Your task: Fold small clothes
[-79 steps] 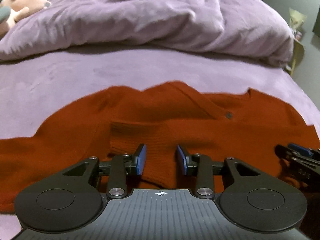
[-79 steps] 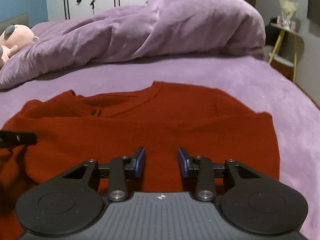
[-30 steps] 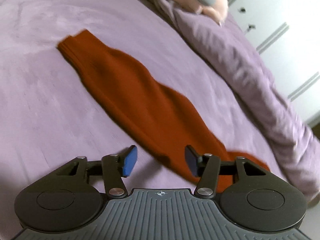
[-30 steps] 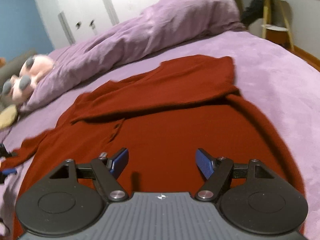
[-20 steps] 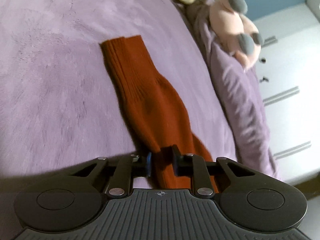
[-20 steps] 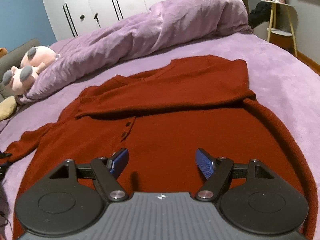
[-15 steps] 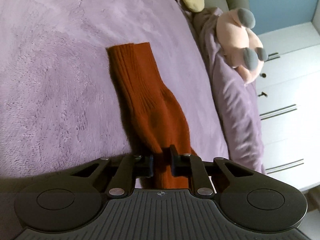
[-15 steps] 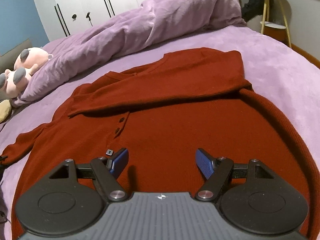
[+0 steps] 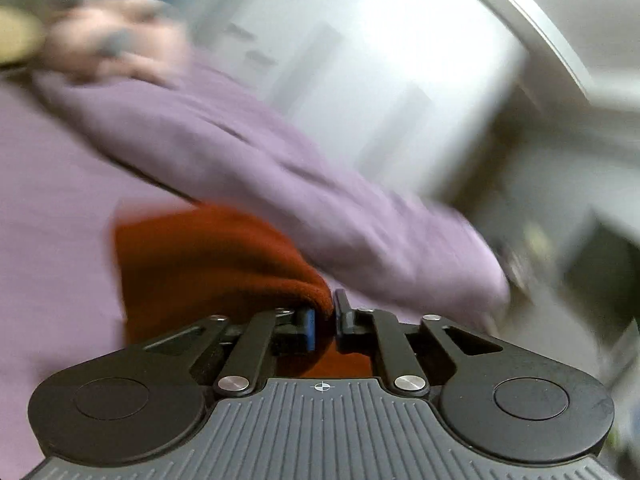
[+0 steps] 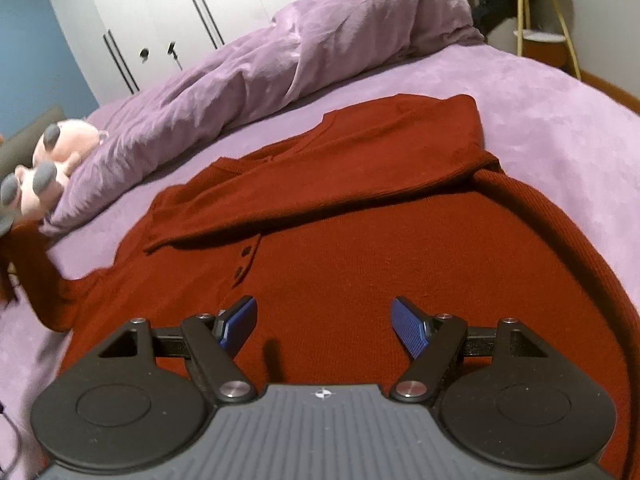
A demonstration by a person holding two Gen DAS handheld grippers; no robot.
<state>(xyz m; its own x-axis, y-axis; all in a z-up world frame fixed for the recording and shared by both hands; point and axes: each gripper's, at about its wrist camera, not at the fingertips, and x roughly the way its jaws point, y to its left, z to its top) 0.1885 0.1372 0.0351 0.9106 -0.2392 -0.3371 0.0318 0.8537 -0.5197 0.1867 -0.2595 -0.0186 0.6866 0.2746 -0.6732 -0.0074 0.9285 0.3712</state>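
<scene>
At the far left of the right wrist view, a pink plush toy with grey paws lies against the end of a rumpled purple duvet, and just below it a dark red sleeve rises off the bed in a blurred fold. That sleeve belongs to a dark red knitted cardigan spread flat over the purple bed, its small dark buttons lying left of centre. The cardigan's other sleeve is folded across the chest, running from the right shoulder toward the left. The right tool hovers low over the cardigan's lower body with its blue-padded fingers spread wide apart and gripping nothing. Behind the bed stand white wardrobe doors beside a blue wall, and at the far right a small side table on yellow legs. The left wrist view is heavily motion-blurred. There the left tool is clamped on a bunched fold of the red sleeve, the fabric humped up to the left of the fingers, with the purple duvet and pale wardrobe behind.
</scene>
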